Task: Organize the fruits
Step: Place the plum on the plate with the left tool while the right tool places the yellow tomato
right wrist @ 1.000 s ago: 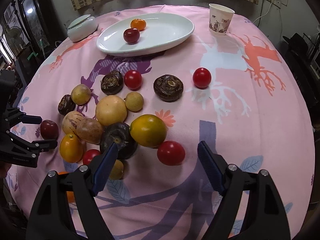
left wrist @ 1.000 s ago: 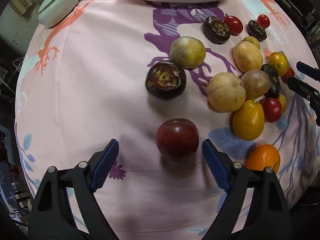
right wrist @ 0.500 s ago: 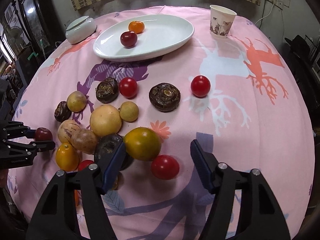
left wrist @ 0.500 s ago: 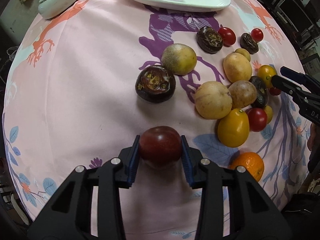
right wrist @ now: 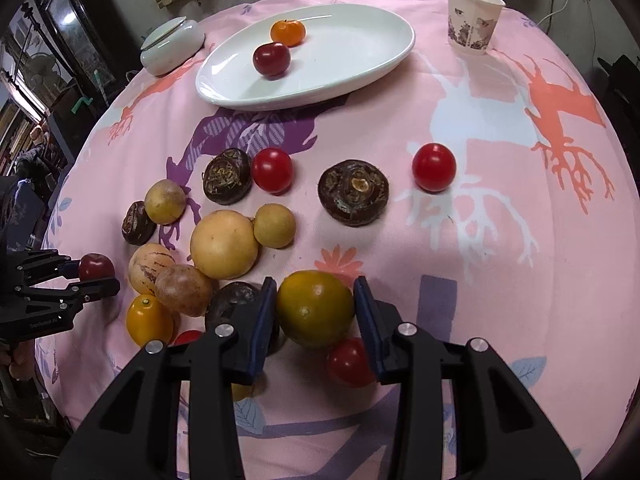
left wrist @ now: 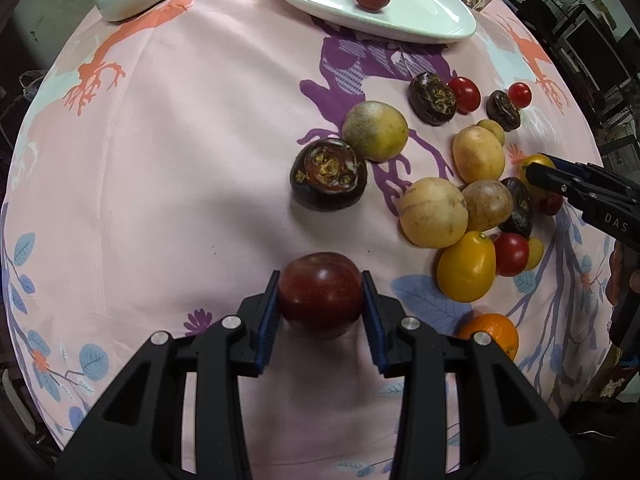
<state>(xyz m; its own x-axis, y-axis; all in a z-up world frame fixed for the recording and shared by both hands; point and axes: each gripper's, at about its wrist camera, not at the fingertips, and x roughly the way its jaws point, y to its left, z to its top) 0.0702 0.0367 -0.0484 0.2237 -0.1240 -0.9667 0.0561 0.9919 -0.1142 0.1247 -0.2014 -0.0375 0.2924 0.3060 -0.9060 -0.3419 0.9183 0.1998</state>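
Glossy glazed white plate [right wrist: 360,76] – matt printed cloth [right wrist: 500,240] beneath; smooth shiny plum [left wrist: 320,294], rough-skinned water chestnut [right wrist: 354,192], paper cup [right wrist: 472,20].

- We see the plate [right wrist: 372,60] at the far side of the table [right wrist: 520,280], two fruits on it.
- The cup [right wrist: 472,20] stands right of it, the lidded dish [right wrist: 172,46] left.
- The loose fruit cluster [right wrist: 224,246] lies nearer us, left of centre.

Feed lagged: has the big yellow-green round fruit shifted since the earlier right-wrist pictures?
Cannot tell: the yellow-green round fruit keeps its spot beside the red tomato; the right tongs closed around it.
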